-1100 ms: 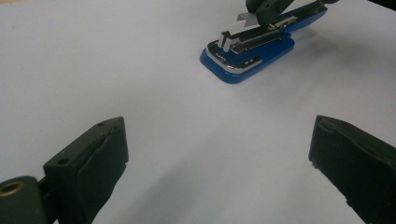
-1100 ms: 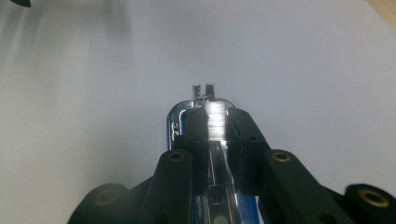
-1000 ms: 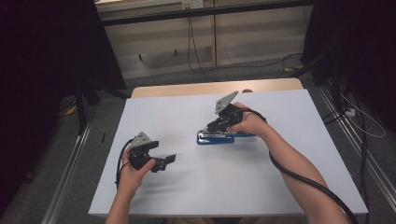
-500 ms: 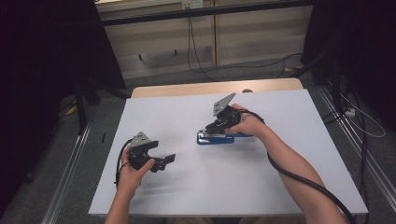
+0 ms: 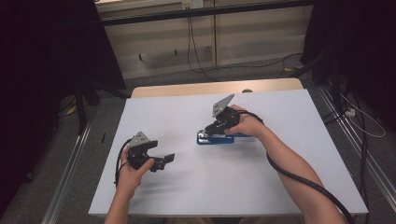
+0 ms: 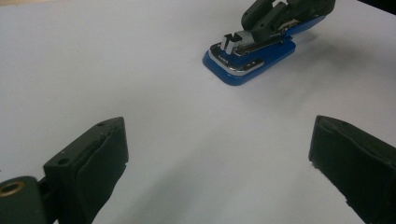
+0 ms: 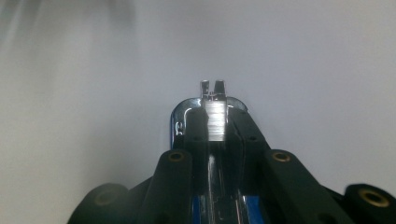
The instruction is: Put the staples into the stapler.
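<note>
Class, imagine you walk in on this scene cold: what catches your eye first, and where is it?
The blue stapler stands out mid-table against the white table. The right gripper is closed on the stapler's metal top. Nearer the table's left front, the left gripper has its jaws wide apart, holding nothing.

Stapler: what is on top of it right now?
The right gripper is shut on the stapler, jaws along its metal top. The stapler's rear is covered by the gripper and hand.
</note>
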`<action>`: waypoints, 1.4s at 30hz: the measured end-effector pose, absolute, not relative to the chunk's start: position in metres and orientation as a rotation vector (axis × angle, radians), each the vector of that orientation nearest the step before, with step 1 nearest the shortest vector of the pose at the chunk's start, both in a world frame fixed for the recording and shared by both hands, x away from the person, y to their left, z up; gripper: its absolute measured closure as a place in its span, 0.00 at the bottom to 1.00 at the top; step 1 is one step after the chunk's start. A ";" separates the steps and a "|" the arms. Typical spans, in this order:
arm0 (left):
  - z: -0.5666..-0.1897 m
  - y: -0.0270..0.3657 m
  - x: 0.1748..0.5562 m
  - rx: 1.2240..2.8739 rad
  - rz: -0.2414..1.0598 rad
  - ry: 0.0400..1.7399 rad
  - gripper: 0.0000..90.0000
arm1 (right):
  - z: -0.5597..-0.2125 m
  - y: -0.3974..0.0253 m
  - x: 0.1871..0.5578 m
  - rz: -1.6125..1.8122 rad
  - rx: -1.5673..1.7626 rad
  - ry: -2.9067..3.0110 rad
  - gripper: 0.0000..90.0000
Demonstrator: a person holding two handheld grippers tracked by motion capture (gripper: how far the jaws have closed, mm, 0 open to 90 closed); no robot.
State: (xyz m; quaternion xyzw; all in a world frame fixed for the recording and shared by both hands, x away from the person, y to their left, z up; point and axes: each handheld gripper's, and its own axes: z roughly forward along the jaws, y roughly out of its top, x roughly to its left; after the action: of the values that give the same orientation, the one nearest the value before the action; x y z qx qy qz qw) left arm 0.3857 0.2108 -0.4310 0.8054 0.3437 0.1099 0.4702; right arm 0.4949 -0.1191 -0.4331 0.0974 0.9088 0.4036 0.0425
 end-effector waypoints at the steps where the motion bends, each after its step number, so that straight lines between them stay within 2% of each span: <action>1: -0.431 0.211 0.386 1.973 0.269 0.843 0.05 | -0.433 -0.119 0.495 1.232 0.297 2.783 0.88; 42: -0.433 0.211 0.388 1.980 0.258 0.852 0.05 | -0.430 -0.106 0.502 1.217 0.221 2.806 0.88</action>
State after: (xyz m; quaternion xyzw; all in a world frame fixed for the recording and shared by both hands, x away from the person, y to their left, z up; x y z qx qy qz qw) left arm 0.3876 0.2111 -0.4330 0.8068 0.3470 0.1052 0.4666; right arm 0.5016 -0.1056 -0.4305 0.0722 0.9144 0.3966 0.0373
